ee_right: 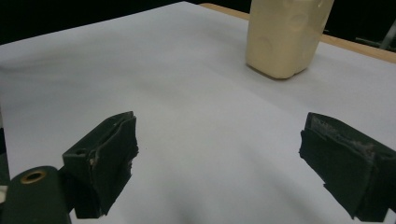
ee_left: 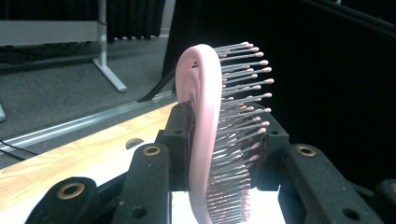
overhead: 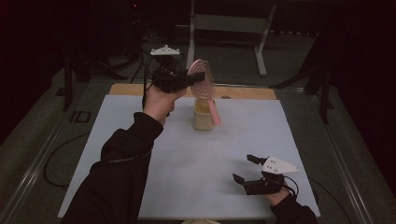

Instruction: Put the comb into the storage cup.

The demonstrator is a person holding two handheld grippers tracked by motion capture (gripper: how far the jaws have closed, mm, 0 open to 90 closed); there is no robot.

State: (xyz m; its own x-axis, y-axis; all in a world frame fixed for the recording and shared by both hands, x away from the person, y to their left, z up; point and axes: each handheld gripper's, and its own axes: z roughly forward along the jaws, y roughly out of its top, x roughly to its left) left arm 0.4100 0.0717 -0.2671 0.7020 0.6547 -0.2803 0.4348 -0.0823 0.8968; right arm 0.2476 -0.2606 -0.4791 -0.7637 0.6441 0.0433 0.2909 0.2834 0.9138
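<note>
Clamping the pink hairbrush point(ee_left: 205, 140), left gripper point(overhead: 189, 79) — its handle seemingly in the cream cup point(overhead: 202, 116) — right gripper point(overhead: 247, 169) gapes.

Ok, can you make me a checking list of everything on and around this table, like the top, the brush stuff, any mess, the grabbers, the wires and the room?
Surface: white sheet over a wooden tabletop, flat.
Job's things: pink hairbrush held up in the air, handle pointing down at the cream holder; the holder stands upright on the sheet.
Clutter: nothing seen.
Grippers: left gripper shut on the hairbrush head, bristles showing between the jaws; right gripper open, low over the sheet, holding nothing.
Cables: black cable looping on the floor at the left; more behind the table.
Surroundings: dark room, grey floor, metal frame legs at the back.
</note>
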